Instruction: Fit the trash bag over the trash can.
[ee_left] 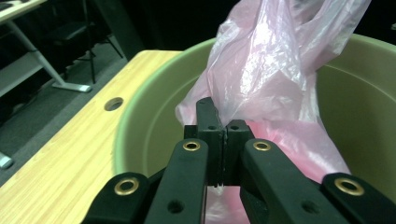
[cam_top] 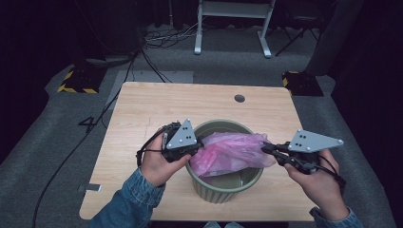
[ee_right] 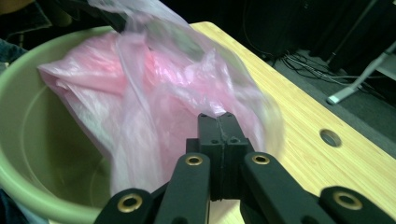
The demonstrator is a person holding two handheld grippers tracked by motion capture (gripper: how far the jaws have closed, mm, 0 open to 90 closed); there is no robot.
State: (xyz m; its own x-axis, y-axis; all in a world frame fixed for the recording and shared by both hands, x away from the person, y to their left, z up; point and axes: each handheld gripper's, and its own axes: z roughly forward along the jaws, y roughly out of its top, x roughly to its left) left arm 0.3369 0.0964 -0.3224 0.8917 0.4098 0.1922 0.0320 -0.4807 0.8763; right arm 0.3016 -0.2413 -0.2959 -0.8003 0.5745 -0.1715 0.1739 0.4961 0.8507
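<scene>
I hold my left gripper at the left rim of the green bin, and its jaws are pressed together on a pinch of the pink plastic bag; in the left gripper view the film rises out of the closed tips and fans up over the bin's inner wall. My right gripper sits at the opposite rim, jaws likewise clamped tight on the bag's other edge, and in the right gripper view the thin plastic spreads away from the tips across the bin's mouth. The bag is stretched between my two tools, draped over the top of the bin with its lower folds hanging inside, above the pale bottom. The bin stands on the wooden table, near the edge closest to me, between my hands. A round cable hole lies in the tabletop beyond the bin, well apart from it.
</scene>
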